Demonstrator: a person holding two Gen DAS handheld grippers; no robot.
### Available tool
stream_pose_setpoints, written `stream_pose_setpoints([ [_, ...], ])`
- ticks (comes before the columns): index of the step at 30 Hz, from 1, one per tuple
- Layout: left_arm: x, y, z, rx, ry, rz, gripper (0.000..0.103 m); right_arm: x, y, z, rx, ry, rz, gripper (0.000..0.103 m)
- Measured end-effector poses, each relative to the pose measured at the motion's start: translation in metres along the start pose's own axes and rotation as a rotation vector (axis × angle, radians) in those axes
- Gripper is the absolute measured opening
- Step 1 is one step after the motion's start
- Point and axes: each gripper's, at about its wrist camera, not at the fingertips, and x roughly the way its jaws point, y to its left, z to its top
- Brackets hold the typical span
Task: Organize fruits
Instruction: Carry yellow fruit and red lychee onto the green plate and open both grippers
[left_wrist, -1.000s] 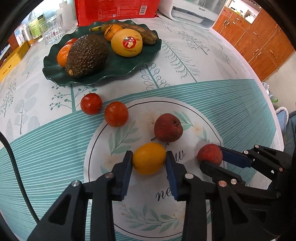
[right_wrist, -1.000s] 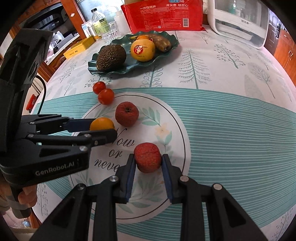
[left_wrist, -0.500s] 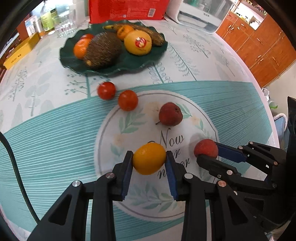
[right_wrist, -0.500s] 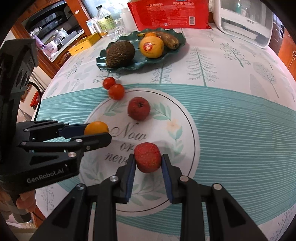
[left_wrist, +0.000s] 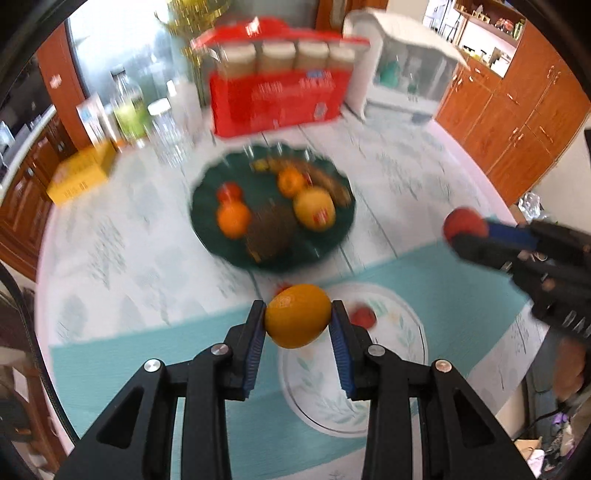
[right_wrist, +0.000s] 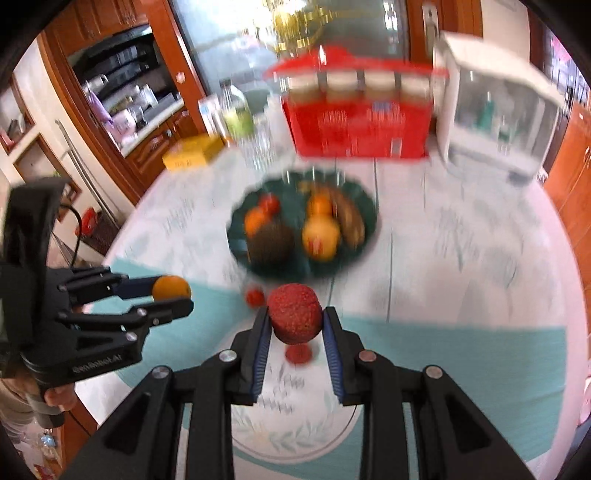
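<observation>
Both fruits (left_wrist: 297, 320) (right_wrist: 294, 316) now lifted, gripper-held

A home kitchen-dining room: wooden cabinets (left_wrist: 517, 122), patterned tablecloth (left_wrist: 110, 243), bottles (right_wrist: 236, 110), fruit plate (right_wrist: 240, 236).

Both tools are matte black plastic. The left gripper (left_wrist: 298, 325) has angular, triangulated linkage arms with open cut-outs, silver round screw heads at the joints, and ribbed blue pads lining the inner faces of its fingers (left_wrist: 255, 343). The right gripper (right_wrist: 295, 325) is built the same way. Seen from the right wrist, the left gripper's body carries blurred white lettering, a black cable loops behind it, and bare skin shows at the handle below the lettering.
</observation>
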Motion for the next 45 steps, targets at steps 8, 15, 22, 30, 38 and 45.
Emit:
stream_pose_setpoints([
  [8,-0.048,0.014,0.072,0.074,-0.097,0.102,0.033,-0.031,0.009,0.096,-0.033,-0.102,-0.046,0.028],
  [15,-0.046,0.036,0.123,0.075,-0.118,0.161,0.033,-0.008,0.009,0.152,-0.011,-0.119,-0.067,0.028],
  [22,0.013,0.057,0.133,0.002,-0.059,0.133,0.033,0.063,0.009,0.151,0.001,-0.01,-0.054,0.028],
  [30,0.088,0.07,0.122,-0.038,0.034,0.103,0.033,0.143,0.009,0.13,0.004,0.135,-0.016,0.028],
  [38,0.14,0.086,0.113,-0.073,0.099,0.08,0.033,0.195,0.006,0.107,-0.007,0.237,0.017,0.028],
  [45,0.164,0.089,0.11,-0.07,0.127,0.062,0.033,0.219,0.003,0.096,-0.019,0.291,0.028,0.028],
])
